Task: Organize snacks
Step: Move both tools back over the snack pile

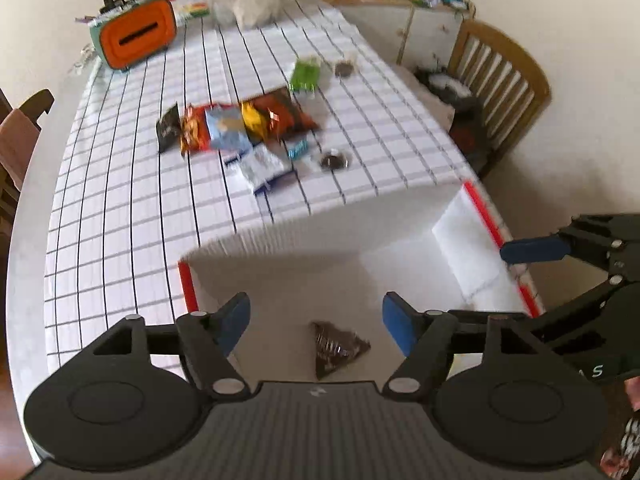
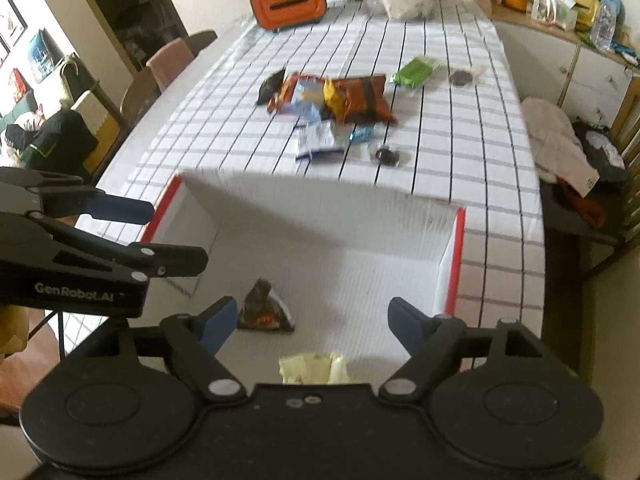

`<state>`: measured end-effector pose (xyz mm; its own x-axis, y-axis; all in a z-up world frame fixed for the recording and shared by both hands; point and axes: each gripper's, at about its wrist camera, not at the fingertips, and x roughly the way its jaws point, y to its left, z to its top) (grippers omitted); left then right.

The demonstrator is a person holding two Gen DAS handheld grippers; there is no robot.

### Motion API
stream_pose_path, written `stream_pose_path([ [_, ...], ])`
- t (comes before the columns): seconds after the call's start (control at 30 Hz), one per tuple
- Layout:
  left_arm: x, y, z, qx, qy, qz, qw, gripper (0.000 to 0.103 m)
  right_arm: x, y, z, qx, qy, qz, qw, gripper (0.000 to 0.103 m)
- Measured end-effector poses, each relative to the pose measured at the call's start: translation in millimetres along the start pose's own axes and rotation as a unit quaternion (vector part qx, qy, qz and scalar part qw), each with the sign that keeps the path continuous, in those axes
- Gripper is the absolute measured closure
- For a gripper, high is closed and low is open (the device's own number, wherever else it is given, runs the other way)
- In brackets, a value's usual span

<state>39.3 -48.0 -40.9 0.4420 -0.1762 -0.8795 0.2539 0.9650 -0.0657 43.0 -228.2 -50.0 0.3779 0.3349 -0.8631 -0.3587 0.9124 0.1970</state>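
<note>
1. Left wrist view: the left gripper [image 1: 316, 322] hangs over an open white box [image 1: 472, 240] with red edges; its blue pads [image 1: 234, 320] stand wide apart with nothing between them.
2. Below that gap, on the box floor, lies a dark triangular snack packet [image 1: 336, 348], clear of both pads.
3. The right gripper [image 1: 532, 276] enters at the right edge of this view, one blue finger over the box's right wall; from here I cannot tell how wide it stands.
4. Right wrist view: the right gripper [image 2: 314, 322] is also above the box [image 2: 454, 264], jaws spread wide and holding nothing.
5. A pale yellow packet [image 2: 312, 368] lies on the box floor just ahead of the gripper body, between the fingers but not touched by them.
6. The same dark triangular packet [image 2: 266, 312] lies near the left finger, apart from the yellow one.
7. The left gripper [image 2: 132, 232] shows at the left edge, over the box's left wall.
8. Beyond the box, on the checked tablecloth [image 2: 480, 152], a pile of snack bags [image 2: 332, 98] lies mid-table, with a green packet [image 2: 414, 72] beside it and two round dark cookies [image 2: 386, 155] in clear wrap nearby.
9. An orange case [image 2: 286, 2] stands at the far end of the table.
</note>
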Motion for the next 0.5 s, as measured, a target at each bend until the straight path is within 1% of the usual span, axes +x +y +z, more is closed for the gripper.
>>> stream_pose_path([
  [0.07,-4,2,7,-0.005,-0.01,-0.006,0.9999,0.027,-3,-1,7,-0.002,-0.008,0.0,1.0,0.016],
  [0.17,-10,4,15,-0.009,-0.027,-0.003,0.9996,0.024,-7,-4,16,-0.004,-0.02,0.0,1.0,0.015],
  [0.27,-14,7,26,-0.018,-0.045,0.004,0.9988,0.022,-9,-8,27,-0.003,-0.03,0.005,1.0,0.013],
  [0.37,-15,11,37,-0.027,-0.056,0.01,0.998,0.021,-11,-14,40,-0.002,-0.045,0.008,0.999,0.007],
  [0.5,-12,16,55,-0.031,-0.067,0.026,0.9969,0.021,-13,-22,60,-0.01,-0.059,0.008,0.998,0.007],
])
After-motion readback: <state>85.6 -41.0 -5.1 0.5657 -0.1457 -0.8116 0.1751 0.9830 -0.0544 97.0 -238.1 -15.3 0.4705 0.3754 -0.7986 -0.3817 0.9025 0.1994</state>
